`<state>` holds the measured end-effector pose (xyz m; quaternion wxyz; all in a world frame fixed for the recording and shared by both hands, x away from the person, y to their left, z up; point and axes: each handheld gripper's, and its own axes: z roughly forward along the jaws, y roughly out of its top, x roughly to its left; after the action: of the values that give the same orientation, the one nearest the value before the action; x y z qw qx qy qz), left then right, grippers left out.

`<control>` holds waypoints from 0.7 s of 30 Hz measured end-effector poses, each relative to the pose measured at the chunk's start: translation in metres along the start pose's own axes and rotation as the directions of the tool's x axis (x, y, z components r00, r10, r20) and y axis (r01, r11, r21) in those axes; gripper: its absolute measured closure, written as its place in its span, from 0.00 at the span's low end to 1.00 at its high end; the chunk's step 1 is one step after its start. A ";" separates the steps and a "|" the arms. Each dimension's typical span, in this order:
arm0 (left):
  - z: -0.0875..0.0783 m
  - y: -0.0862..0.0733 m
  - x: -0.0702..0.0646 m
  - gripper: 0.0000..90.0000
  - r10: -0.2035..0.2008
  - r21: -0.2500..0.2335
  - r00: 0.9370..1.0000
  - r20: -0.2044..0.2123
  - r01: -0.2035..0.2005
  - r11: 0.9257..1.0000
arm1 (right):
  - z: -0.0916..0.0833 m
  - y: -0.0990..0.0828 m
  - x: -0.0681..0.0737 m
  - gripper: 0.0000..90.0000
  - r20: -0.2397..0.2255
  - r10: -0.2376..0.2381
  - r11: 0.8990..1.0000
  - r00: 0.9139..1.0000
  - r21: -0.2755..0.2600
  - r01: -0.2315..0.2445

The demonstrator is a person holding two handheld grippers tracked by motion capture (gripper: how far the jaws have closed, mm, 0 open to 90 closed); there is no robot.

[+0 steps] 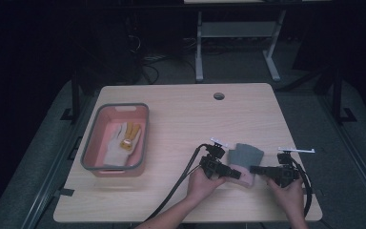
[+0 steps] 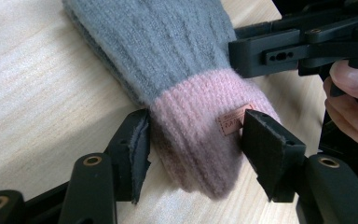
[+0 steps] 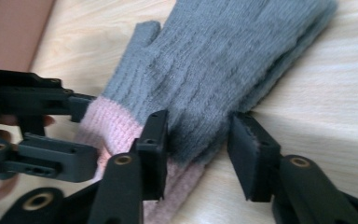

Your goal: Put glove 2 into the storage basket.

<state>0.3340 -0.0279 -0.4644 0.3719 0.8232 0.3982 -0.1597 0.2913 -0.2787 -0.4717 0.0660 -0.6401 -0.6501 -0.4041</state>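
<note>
Wooden table (image 1: 181, 119) with a grey-and-pink glove (image 2: 186, 84) lying flat, pink cuff between the spread-open left gripper (image 2: 196, 140), grey edge between the equally open right gripper (image 3: 196, 149).

Mitten (image 2: 168, 60) grey, pink cuff; bin (image 1: 116, 167) pink, grey rim; glove (image 1: 121, 140) seemingly grey-yellow.

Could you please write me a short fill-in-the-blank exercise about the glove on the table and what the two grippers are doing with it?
1. The grey glove has a cuff coloured ____.
2. The left gripper has its jaws on either side of the glove's ____.
3. The pink bin holds another ____.
4. The right gripper straddles the glove's edge with jaws ____.

Missing words: pink; cuff; glove; open
</note>
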 end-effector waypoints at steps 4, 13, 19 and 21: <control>0.002 0.001 0.002 0.54 -0.011 -0.002 1.000 0.010 0.011 1.000 | 0.002 -0.001 -0.004 0.75 -0.054 0.037 0.999 0.998 0.001 -0.037; 0.000 0.001 0.003 0.69 -0.014 -0.034 0.999 0.041 0.015 0.999 | 0.003 0.000 -0.001 0.85 -0.075 0.026 1.000 0.997 -0.014 -0.027; -0.003 0.001 0.005 0.70 -0.019 -0.044 0.998 0.058 0.021 0.999 | 0.000 0.002 0.002 0.86 -0.072 0.015 1.000 0.997 -0.007 -0.015; -0.005 0.002 0.005 0.70 -0.015 -0.046 0.998 0.060 0.017 0.999 | -0.001 0.004 0.005 0.86 -0.064 -0.003 1.000 0.998 -0.010 0.003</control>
<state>0.3381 -0.0224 -0.4632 0.4013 0.8060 0.3971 -0.1776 0.2934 -0.2759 -0.4668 0.0830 -0.6261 -0.6466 -0.4279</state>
